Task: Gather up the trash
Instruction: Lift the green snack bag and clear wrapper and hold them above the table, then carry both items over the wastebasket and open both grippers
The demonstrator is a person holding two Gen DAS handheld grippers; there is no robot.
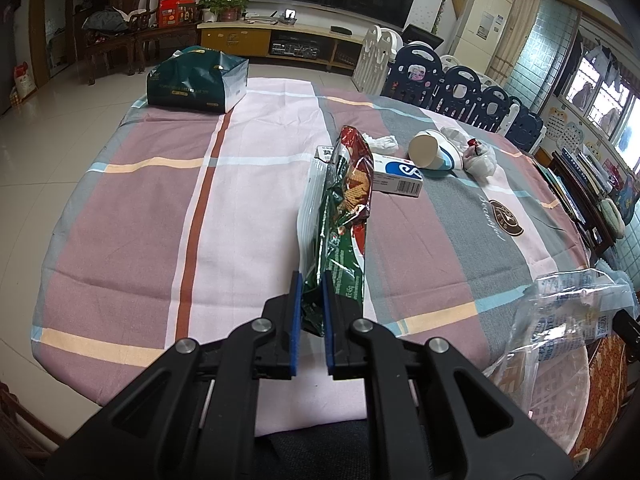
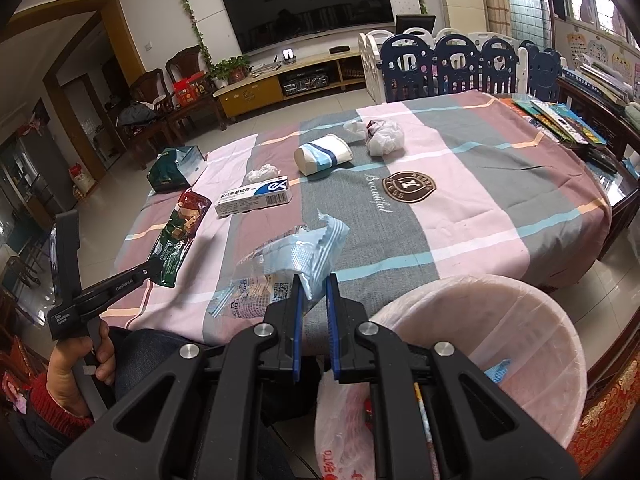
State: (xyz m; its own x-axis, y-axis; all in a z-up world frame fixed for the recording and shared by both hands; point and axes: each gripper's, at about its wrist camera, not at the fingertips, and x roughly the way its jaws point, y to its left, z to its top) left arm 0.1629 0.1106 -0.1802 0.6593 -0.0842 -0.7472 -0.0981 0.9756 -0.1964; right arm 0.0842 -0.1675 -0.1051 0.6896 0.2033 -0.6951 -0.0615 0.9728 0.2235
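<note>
nearest, the right gripper [image 2: 314,292] pinches a crumpled clear-and-blue plastic wrapper [image 2: 296,258] just left of the pink lined waste bin [image 2: 500,292], off the table's near edge. farther left, the left gripper [image 1: 312,284] clamps a long green-and-red biscuit packet [image 1: 344,208], its length pointing away toward the far edge.

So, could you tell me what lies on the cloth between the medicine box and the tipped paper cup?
Nothing: in the right wrist view, only bare cloth separates the medicine box from the paper cup.
</note>
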